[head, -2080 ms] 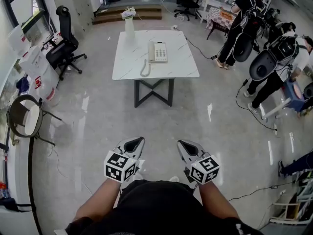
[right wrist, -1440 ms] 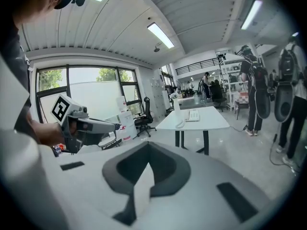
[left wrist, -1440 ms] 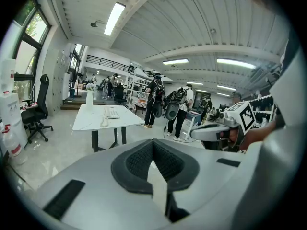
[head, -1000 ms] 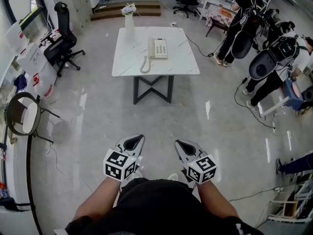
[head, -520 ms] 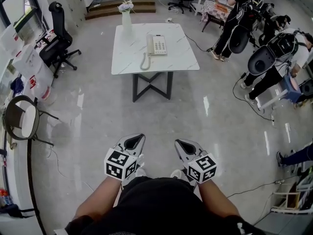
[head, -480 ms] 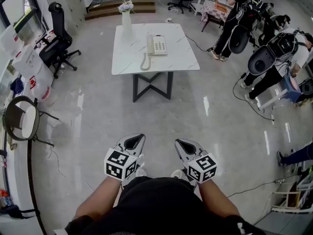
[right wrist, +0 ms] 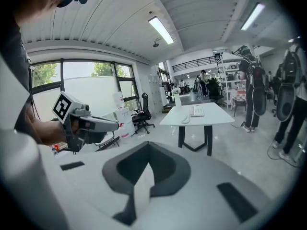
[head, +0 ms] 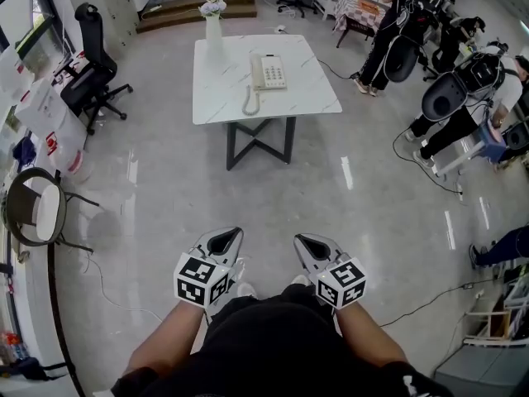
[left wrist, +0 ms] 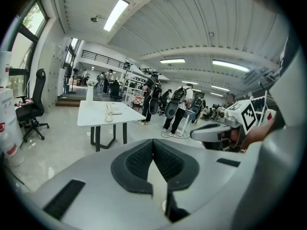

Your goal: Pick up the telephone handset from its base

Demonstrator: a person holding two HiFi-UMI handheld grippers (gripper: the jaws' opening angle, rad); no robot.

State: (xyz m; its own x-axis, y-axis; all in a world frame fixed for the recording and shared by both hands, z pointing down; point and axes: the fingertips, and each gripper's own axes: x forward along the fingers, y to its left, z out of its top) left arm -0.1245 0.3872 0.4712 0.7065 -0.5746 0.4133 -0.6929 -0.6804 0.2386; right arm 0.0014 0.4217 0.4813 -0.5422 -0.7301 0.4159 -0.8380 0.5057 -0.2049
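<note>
telephone point(head: 268, 71) keypad: too small | person point(head: 504, 245), right edge: cut off, seemingly legs

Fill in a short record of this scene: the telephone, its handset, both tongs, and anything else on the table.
telephone: on the white table, well away from the person
handset: resting on the telephone, not yet lifted
left tongs: shut, empty, held low by the person's body
right tongs: shut, empty, beside the left tongs
also on table: white vase with flowers, at a far corner
</note>
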